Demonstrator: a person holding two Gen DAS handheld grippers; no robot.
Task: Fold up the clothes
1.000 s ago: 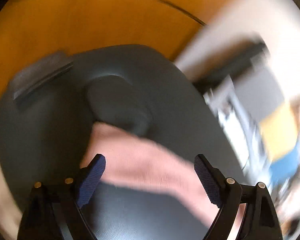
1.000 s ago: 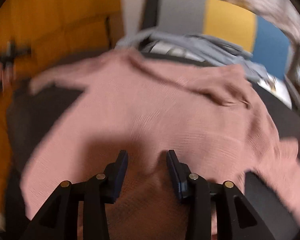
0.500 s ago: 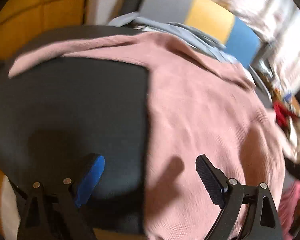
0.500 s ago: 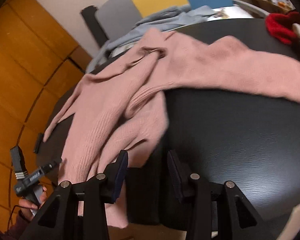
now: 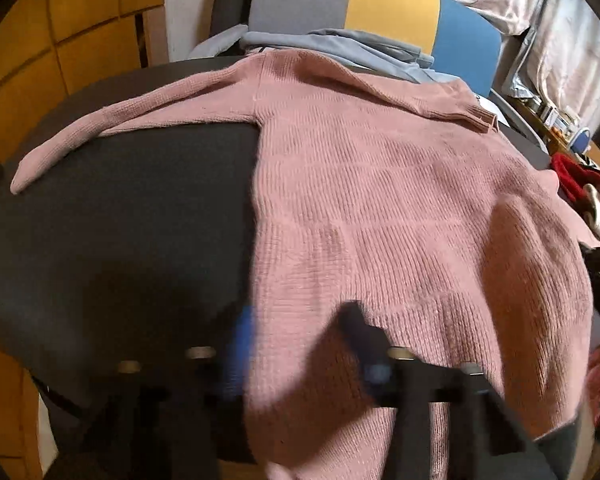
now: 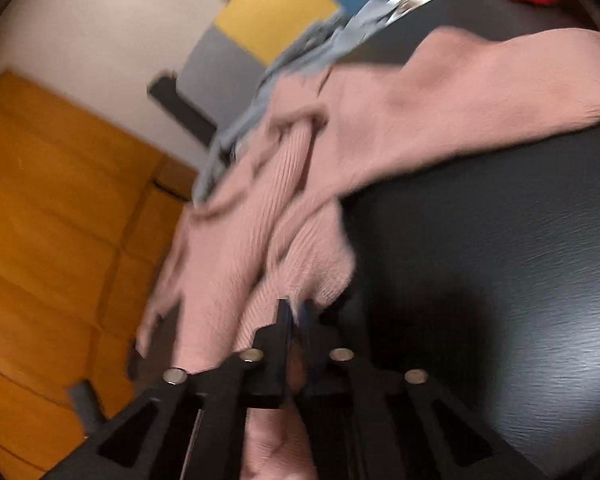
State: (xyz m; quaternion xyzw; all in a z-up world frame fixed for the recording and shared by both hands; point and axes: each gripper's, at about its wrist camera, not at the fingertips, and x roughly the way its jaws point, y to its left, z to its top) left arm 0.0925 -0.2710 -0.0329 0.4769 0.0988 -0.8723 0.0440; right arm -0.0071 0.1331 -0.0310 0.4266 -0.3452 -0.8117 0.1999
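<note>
Pink sweater (image 5: 380, 200) hem pinched in right gripper (image 6: 294, 316), left gripper (image 5: 300, 344) blurred, parted around hem.

The pink sweater (image 5: 380, 208) was ribbed knit cloth. The black table (image 6: 500, 260) looked faintly grained, perhaps matt laminate.

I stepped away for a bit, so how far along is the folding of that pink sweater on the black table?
Early. Done: the pink sweater lies spread on the black table, one sleeve stretched out flat. In hand: the right gripper is shut on the hem; the left gripper is at the hem too, blurred. Left: no fold shows yet, and a blue garment waits behind.
</note>
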